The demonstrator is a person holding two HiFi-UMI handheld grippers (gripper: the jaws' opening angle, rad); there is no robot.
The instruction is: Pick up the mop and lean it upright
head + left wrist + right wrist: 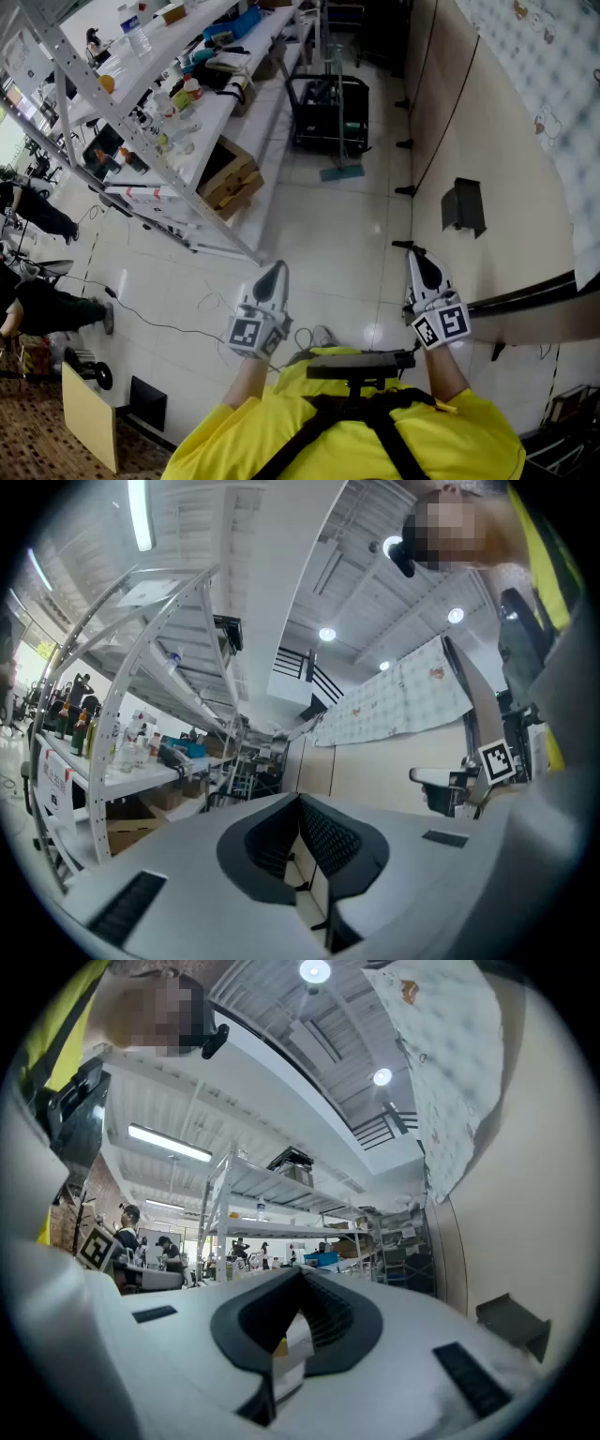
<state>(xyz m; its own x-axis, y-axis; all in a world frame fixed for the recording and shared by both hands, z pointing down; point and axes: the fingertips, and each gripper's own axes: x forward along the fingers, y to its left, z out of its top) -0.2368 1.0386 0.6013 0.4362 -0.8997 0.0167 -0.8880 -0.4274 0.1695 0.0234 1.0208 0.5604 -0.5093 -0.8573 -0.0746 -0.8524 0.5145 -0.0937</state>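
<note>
A mop with a flat teal head (339, 172) stands on the white tiled floor far ahead. Its thin handle (339, 94) rises in front of a black cart (328, 112). I cannot tell whether it touches the cart. My left gripper (278, 270) is held low near the body, pointing forward, its jaws shut and empty. My right gripper (413, 251) is level with it near the right wall, also shut on nothing. Both are well short of the mop. In the gripper views, the left gripper (300, 801) and the right gripper (302, 1275) show only closed jaws against the ceiling and shelving.
A long metal shelving rack (141, 141) loaded with bottles and boxes runs along the left, with a cardboard box (230, 178) under it. A beige wall with a black box (464, 204) lines the right. Cables (159, 323) lie on the floor at left, near other people.
</note>
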